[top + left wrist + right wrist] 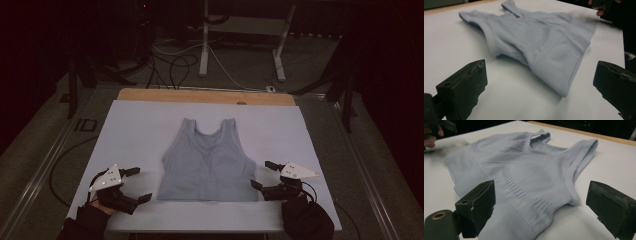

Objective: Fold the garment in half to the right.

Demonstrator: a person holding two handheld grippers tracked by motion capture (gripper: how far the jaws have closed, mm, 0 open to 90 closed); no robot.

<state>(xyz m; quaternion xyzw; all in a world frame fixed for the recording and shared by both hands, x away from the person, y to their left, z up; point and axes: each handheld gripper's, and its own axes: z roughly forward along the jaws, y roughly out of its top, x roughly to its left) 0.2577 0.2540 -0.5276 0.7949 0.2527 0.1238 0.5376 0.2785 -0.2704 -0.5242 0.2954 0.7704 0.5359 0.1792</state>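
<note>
A pale blue sleeveless top [206, 161] lies flat in the middle of the white table cover [140, 125], straps toward the far side. My left gripper [138, 184] rests open on the cover left of the hem, its jaws spread wide with nothing between them. In the left gripper view the top [544, 42] lies just ahead of the jaws. My right gripper [264, 174] sits open at the top's right lower side. The right gripper view has the top [524, 177] running under its left jaw, with the armhole edge between the jaws.
The wooden table edge [200, 96] runs along the far side. Beyond it on the floor stand white metal legs [204, 50] and several dark cables [170, 65]. Metal rails [45, 170] border the table on both sides.
</note>
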